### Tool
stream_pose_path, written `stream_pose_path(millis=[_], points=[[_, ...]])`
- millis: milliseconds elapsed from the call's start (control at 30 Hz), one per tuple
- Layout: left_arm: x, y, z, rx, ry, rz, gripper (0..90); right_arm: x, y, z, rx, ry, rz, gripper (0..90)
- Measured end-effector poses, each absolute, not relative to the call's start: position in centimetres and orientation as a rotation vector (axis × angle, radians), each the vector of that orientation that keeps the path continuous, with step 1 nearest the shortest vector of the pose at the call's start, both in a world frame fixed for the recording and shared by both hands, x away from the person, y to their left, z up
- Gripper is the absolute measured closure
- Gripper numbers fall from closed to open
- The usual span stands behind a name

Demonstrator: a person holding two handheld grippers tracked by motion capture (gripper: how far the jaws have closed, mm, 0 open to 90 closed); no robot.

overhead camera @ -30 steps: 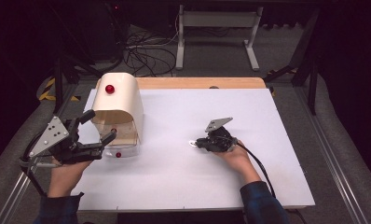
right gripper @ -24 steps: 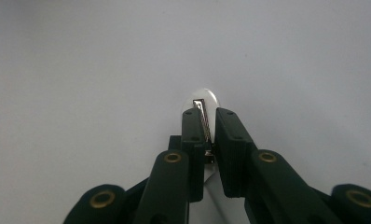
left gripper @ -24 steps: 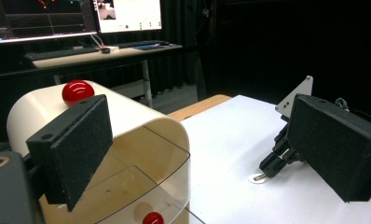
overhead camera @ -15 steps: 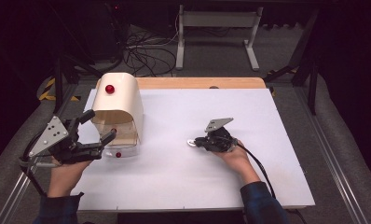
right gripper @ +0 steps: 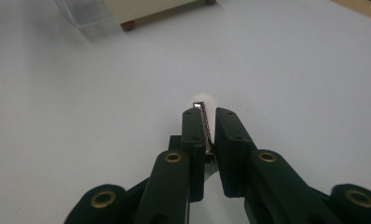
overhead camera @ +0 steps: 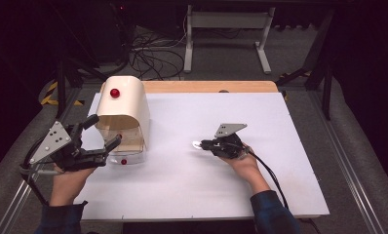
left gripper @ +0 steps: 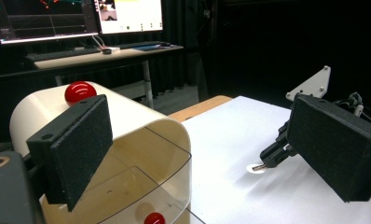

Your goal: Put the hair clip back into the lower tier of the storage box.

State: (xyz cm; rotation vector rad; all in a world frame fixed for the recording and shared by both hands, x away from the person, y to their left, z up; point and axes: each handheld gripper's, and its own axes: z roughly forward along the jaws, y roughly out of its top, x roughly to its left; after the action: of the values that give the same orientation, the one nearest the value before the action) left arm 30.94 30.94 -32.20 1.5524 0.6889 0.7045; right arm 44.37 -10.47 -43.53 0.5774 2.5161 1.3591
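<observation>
left hand-held gripper [overhead camera: 103, 136] gapes at the bread box [overhead camera: 124, 114] to steady it; right hand-held gripper [overhead camera: 198, 145] pinches a small metal piece [right gripper: 204, 123], ready to carry.

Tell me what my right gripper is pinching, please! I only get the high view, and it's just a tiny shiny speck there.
Observer: In the right gripper view, the right gripper pinches a thin ridged metal strip, which stands on edge between the jaws.
Operator: What's the white bit at its end?
Observer: The left gripper view shows a small white disc at the strip's tip, low by the table. What it is, I cannot tell.
Operator: And what's the front of the box like?
Observer: In the left gripper view, the cream box has a clear curved door you can see through, with a red knob low on it.
</observation>
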Motion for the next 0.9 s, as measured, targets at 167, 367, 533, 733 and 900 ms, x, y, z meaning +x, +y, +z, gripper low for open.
stream_pose_path(millis=[167,367,533,733,900], points=[[30.9,31.0,-32.2,1.548,0.690,0.704,7.7,44.0,-10.2,-43.1,0.564,2.467,1.392,83.0],[30.9,31.0,-32.2,1.540,0.698,0.700,7.6,43.6,-9.9,-42.7,0.549,2.436,1.426,83.0],[30.9,31.0,-32.1,1.546,0.689,0.703,7.6,43.3,-9.6,-42.4,0.527,2.426,1.441,83.0],[30.8,31.0,-32.1,1.546,0.694,0.704,7.6,42.9,-9.1,-42.1,0.513,2.418,1.452,83.0],[30.8,31.1,-32.1,1.546,0.692,0.706,7.9,42.5,-8.7,-41.9,0.498,2.415,1.454,83.0]])
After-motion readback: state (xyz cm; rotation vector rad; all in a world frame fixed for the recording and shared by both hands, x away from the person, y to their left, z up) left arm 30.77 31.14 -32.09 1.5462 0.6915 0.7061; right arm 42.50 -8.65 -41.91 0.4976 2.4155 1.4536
